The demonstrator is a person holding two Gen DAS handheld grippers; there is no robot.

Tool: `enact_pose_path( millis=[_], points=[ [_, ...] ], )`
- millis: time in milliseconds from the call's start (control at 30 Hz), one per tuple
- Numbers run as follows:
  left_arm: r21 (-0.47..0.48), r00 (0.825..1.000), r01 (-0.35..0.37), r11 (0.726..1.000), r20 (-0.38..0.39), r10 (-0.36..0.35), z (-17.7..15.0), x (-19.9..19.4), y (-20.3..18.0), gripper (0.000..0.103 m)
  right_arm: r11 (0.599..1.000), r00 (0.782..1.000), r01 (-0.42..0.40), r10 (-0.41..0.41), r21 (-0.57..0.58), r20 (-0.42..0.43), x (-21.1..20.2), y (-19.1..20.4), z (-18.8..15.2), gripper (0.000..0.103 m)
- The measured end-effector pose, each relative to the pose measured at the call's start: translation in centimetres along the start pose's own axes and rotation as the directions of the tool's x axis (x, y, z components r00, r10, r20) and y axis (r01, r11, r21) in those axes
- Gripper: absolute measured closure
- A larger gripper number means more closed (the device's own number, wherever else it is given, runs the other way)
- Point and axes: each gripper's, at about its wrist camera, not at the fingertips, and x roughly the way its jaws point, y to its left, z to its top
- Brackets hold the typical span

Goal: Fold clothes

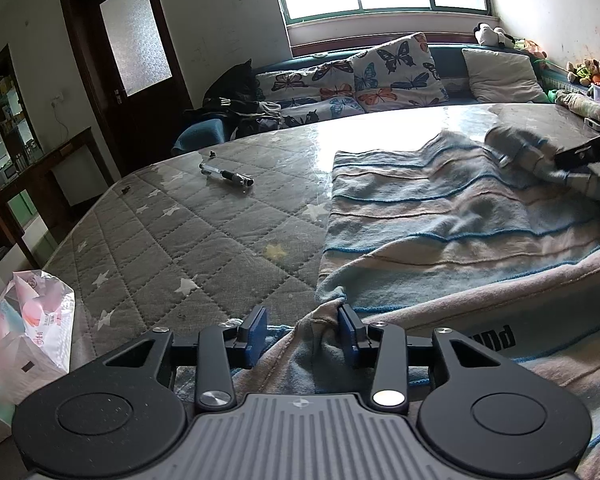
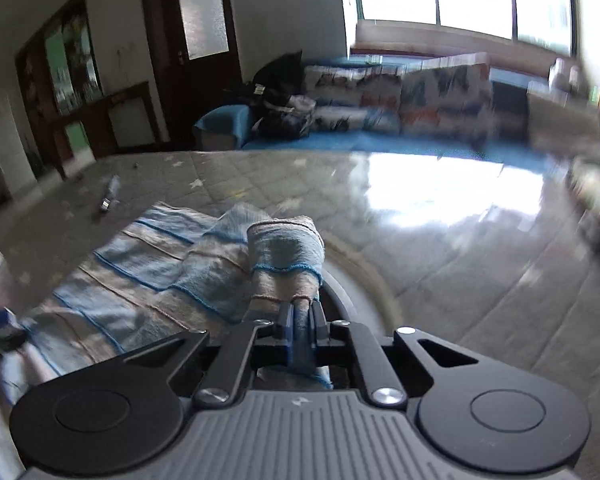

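We've got a striped blue/pink garment (image 1: 452, 216) lying rumpled on the quilted grey star-print mattress (image 1: 172, 216), w/ its near part hanging over the mattress's near edge, right under our left gripper (image 1: 303, 330). Left gripper's jaws are spread apart; the right pad touches a bunched fold of the fabric, the left pad sits clear, so nothing's really pinched there imo. Right gripper (image 2: 303, 316) is pressed together on a rolled-up bit of the garment, fabric squeezed btw the blue pads; that view is pretty motion-blurred tho. In the left wrist view the right gripper shows toward the mattress's right edge, cloth bunched at its tip. A pen (image 1: 226, 174) lies on the mattress to the left of the garment, well apart from it. Plastic bag (image 1: 24, 332) sits off the near-left corner.
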Motion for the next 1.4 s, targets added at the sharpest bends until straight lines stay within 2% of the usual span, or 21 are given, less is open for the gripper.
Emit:
enact_pose_path(
  millis=[100, 167, 300, 400, 500, 567, 600, 633, 667, 733, 833, 967, 1067, 1167, 1367, 1400],
  points=[
    [-0.001, 1.0, 0.001, 1.0, 0.001, -0.001, 0.0, 0.0, 0.0, 0.061, 0.99, 0.992, 0.112, -0.106, -0.089, 0.071, -1.1, 0.8, 0.5, 0.1],
    [-0.002, 1.0, 0.002, 1.0, 0.002, -0.002, 0.0, 0.0, 0.0, 0.061, 0.98, 0.981, 0.171, -0.16, -0.099, 0.107, -1.6, 0.8, 1.1, 0.1],
    [-0.004, 1.0, 0.001, 1.0, 0.004, -0.001, 0.0, -0.1, -0.1, 0.061, 0.989, 0.986, 0.138, -0.131, -0.058, 0.103, -1.9, 0.1, 1.6, 0.101],
    [-0.006, 1.0, 0.0, 1.0, 0.005, 0.0, -0.1, -0.1, -0.2, 0.061, 0.977, 0.984, 0.145, -0.125, -0.159, 0.128, -2.2, 1.9, 0.7, 0.101],
    [-0.006, 1.0, -0.001, 1.0, 0.005, 0.001, -0.1, -0.1, -0.2, 0.061, 0.971, 0.993, 0.084, -0.063, -0.226, 0.099, -2.1, 4.2, -0.5, 0.098],
    [-0.008, 1.0, 0.0, 1.0, 0.005, 0.0, -0.1, -0.1, -0.1, 0.061, 0.968, 0.998, 0.01, 0.005, -0.25, 0.059, -1.9, 5.6, -1.4, 0.097],
    [-0.009, 1.0, 0.0, 1.0, 0.005, 0.0, -0.1, -0.2, -0.1, 0.061, 0.965, 0.999, -0.036, 0.045, -0.26, 0.029, -1.9, 6.3, -1.7, 0.094],
    [-0.009, 1.0, 0.001, 1.0, 0.005, -0.001, -0.1, -0.2, -0.1, 0.06, 0.96, 0.997, -0.079, 0.083, -0.268, 0.002, -2.0, 6.9, -2.1, 0.084],
    [-0.009, 1.0, 0.001, 1.0, 0.005, -0.001, -0.1, -0.2, -0.1, 0.06, 0.955, 0.994, -0.108, 0.109, -0.276, -0.01, -2.2, 7.4, -2.3, 0.08],
    [-0.011, 1.0, 0.001, 1.0, 0.005, -0.001, -0.1, -0.2, 0.0, 0.059, 0.944, 0.986, -0.163, 0.161, -0.288, -0.034, -2.6, 8.2, -2.7, 0.077],
    [-0.015, 1.0, 0.002, 1.0, 0.001, -0.002, 0.0, -0.2, 0.1, 0.058, 0.952, 0.977, -0.209, 0.215, -0.223, 0.0, -4.1, 7.2, -1.7, 0.077],
    [-0.025, 1.0, 0.009, 1.0, -0.026, -0.01, 0.6, 0.0, 0.2, 0.058, 0.984, 0.99, -0.134, 0.139, -0.121, 0.031, -3.8, 3.9, 0.7, 0.077],
    [-0.059, 0.998, 0.044, 0.997, -0.043, -0.047, 1.9, 0.0, 0.7, 0.056, 0.993, 0.994, -0.107, 0.107, -0.048, -0.002, -2.3, 1.6, 1.8, 0.077],
    [-0.067, 0.998, 0.055, 0.996, -0.022, -0.057, 4.0, 0.2, 0.7, 0.054, 0.994, 0.993, -0.107, 0.107, 0.003, -0.044, -0.5, 0.0, 2.5, 0.077],
    [-0.01, 0.996, 0.079, 0.997, 0.039, -0.079, 8.7, 1.7, -0.7, 0.029, 0.974, 0.973, -0.208, 0.216, 0.089, -0.083, 2.6, -1.7, 3.3, 0.077],
    [-0.004, 0.995, 0.091, 0.996, 0.05, -0.091, 9.3, 2.2, -1.0, 0.016, 0.969, 0.968, -0.226, 0.235, 0.102, -0.086, 3.0, -1.9, 3.4, 0.077]
  ],
)
